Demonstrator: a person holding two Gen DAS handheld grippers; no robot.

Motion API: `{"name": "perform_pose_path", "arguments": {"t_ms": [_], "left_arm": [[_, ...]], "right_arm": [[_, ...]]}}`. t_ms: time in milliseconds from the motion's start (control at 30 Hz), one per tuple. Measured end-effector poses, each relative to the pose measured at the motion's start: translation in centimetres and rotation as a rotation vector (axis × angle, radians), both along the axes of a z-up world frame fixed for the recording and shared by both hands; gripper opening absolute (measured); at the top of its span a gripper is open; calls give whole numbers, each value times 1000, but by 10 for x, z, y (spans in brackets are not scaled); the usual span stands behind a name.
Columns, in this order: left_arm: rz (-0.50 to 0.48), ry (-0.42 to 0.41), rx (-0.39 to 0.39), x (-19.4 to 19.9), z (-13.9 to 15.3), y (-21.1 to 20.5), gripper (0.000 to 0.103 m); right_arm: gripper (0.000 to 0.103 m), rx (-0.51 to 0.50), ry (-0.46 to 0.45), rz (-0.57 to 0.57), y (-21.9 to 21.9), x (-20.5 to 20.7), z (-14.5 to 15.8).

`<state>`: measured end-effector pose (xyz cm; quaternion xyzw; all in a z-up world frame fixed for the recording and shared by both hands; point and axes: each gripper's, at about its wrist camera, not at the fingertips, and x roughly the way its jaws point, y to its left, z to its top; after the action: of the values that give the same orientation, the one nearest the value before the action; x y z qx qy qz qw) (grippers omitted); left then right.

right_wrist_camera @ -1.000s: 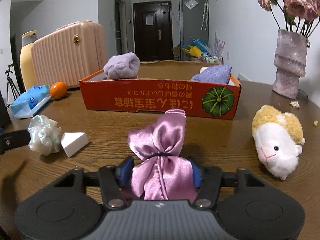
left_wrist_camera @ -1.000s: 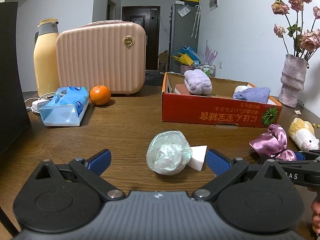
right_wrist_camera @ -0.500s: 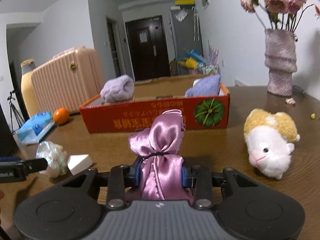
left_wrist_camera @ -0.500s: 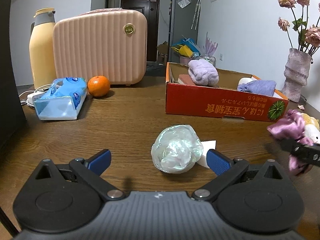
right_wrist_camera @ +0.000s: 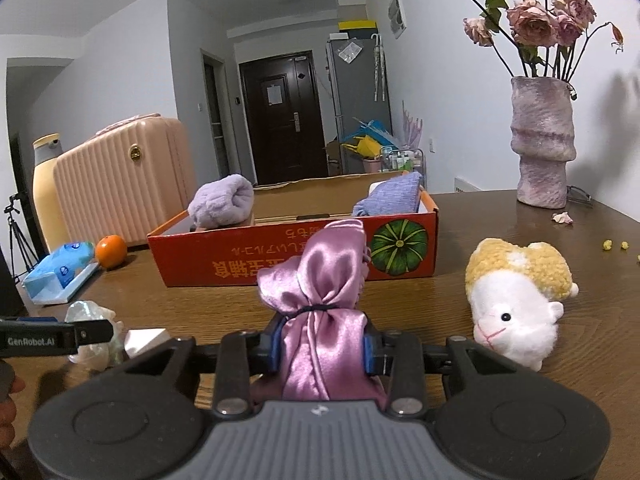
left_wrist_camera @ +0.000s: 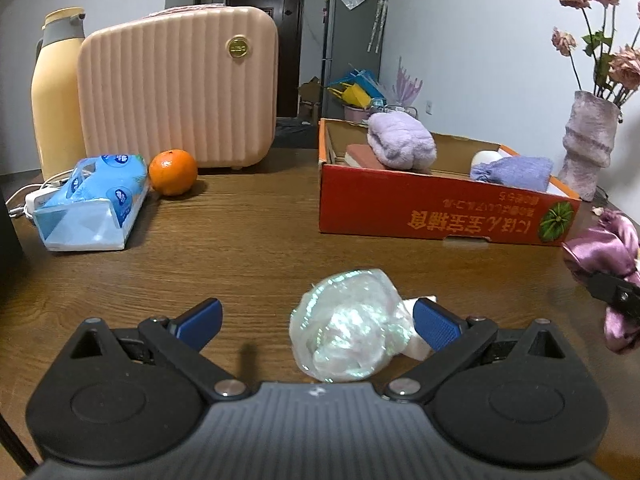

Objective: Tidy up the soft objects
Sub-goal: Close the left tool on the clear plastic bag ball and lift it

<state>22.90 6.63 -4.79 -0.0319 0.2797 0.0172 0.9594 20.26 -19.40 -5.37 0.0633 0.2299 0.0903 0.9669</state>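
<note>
The wooden table (left_wrist_camera: 248, 240) is carrying the whole scene, and on it the red cardboard box (right_wrist_camera: 280, 256) is standing as the likely collecting place, since a rolled lilac towel (right_wrist_camera: 222, 204) and a folded blue-purple cloth (right_wrist_camera: 394, 196) are already lying inside it. The big change is on the right: a second ago the pink satin pouch (right_wrist_camera: 320, 320) was resting on the wood between the closing fingers, and now the right gripper (right_wrist_camera: 320, 346) is clamping it at the tied neck and carrying it clear of the table, with the box front looming closer behind it. In the left view the same pouch is hanging in the air at the far right edge, just short of the box's near corner. That suggests the pouch is on its way into the box and only the drop is left for it. The left gripper (left_wrist_camera: 316, 316) is staying wide open and has been creeping forward, so the iridescent crumpled ball (left_wrist_camera: 352, 328) is now sitting between its blue pads, nearer the right one, not yet squeezed. A small white sponge wedge (right_wrist_camera: 144, 338) is lying just beside the ball, perhaps touching it, and risks being caught in the same pinch. The plush sheep (right_wrist_camera: 520, 296) is waiting untouched on the table to the right.
</note>
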Motion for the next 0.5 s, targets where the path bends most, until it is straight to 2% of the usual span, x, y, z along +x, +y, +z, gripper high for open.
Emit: {"name": "perform_pose_path", "arguments": {"t_ms": [200,400,500], "left_arm": [[0,26,-15,7,-2,5,102],[-8,51,-27,8,-5,6,84],[-8,66,-44,9,-7,8,71]], "right_arm": [[35,-1,2,-18,-2,0,-1],[35,0,4,-29,-5,0,-1],[35,3,2,-29,-5,0,-1]]}}
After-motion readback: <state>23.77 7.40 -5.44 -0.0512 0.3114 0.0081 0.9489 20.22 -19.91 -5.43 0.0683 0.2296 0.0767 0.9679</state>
